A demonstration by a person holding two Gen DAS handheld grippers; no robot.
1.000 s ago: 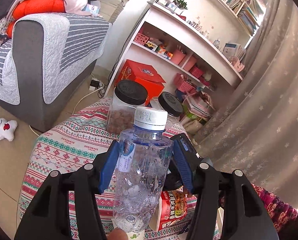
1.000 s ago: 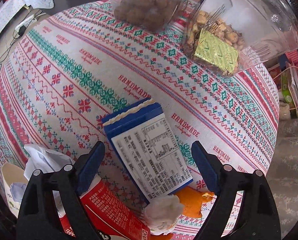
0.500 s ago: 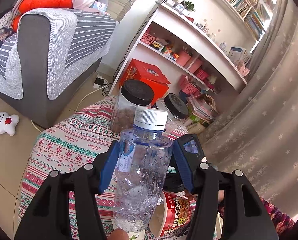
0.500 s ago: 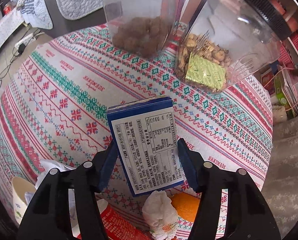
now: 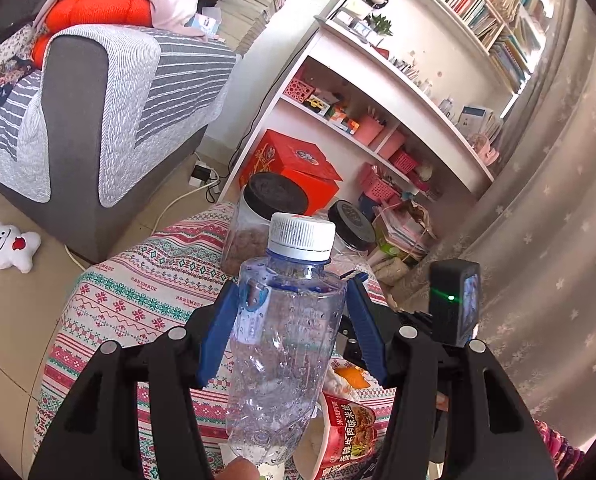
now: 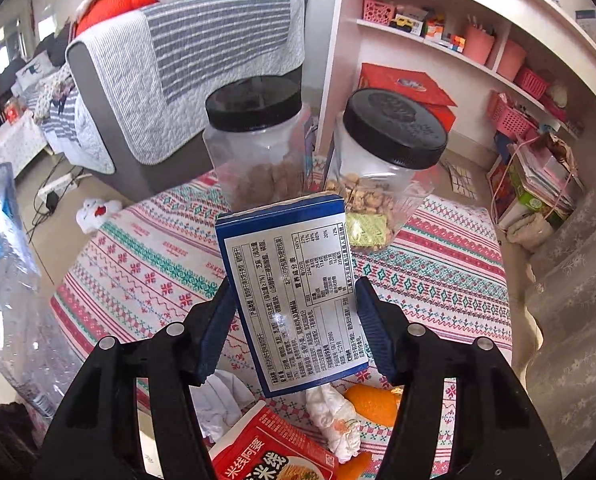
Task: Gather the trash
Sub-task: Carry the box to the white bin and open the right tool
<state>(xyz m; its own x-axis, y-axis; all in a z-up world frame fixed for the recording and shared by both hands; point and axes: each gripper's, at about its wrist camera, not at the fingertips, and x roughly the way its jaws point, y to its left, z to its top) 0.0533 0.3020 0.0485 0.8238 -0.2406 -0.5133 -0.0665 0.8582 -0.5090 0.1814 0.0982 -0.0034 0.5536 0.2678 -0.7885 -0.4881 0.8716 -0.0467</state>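
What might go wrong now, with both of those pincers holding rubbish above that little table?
The plastic bottle in the left hand-held gripper is smooth, round and beaded with droplets, so it might slip out. The blue box is pinched only by its side edges in the right hand-held gripper, and could twist free. Either could fall among the two jars and knock one over.

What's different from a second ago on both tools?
The right tool closed on the blue box, which lay flat on the patterned tablecloth, and lifted it upright off the cloth. The left tool kept its grip on the plastic bottle. The two black-lidded jars, orange peel, tissue and red noodle cup stayed put.
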